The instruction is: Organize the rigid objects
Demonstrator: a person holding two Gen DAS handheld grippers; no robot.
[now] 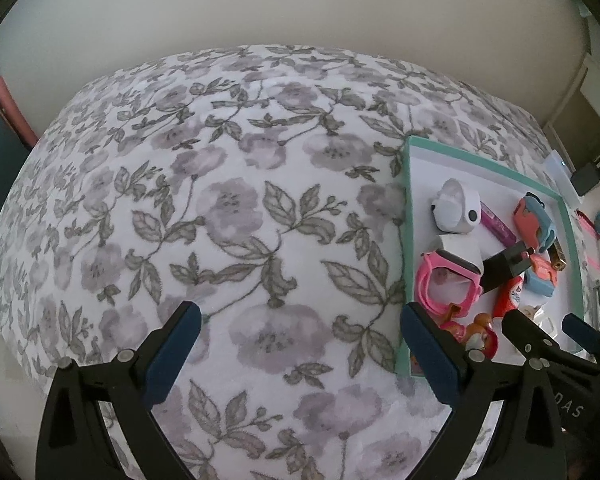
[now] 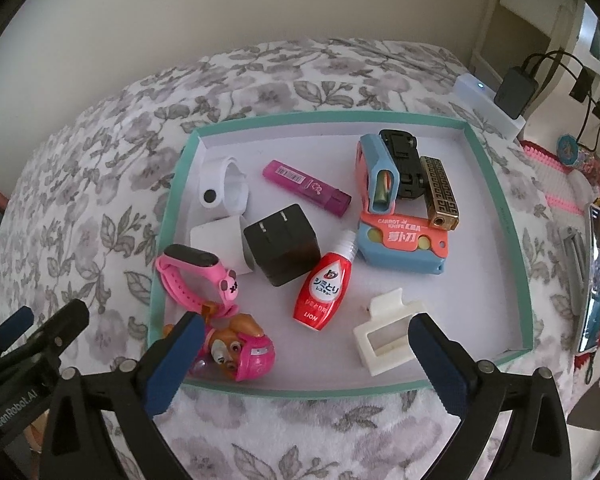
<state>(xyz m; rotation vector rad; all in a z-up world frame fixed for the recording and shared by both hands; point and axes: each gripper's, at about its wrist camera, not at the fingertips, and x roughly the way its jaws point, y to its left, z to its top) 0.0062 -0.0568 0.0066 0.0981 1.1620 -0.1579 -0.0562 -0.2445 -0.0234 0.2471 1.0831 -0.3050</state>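
White clip [image 2: 388, 332] lies between (untouched) wide right tongs [image 2: 304, 356].

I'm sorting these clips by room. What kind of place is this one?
Probably a bedroom at home: a floral blanket covers a soft bed-like surface against a plain wall, chargers sit plugged in alongside, and a teal-rimmed tray holds household odds and ends.

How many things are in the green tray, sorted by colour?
In the mint green tray:
Pink or purple: 3, pink watch, pink puppy toy, purple tube
White: 3, white strap, white cube, white clip
Black: 2, black plug, black toy car
Red: 1, red bottle
Blue and coral: 1, toy knife
Brass: 1, brass lighter
Total: 11
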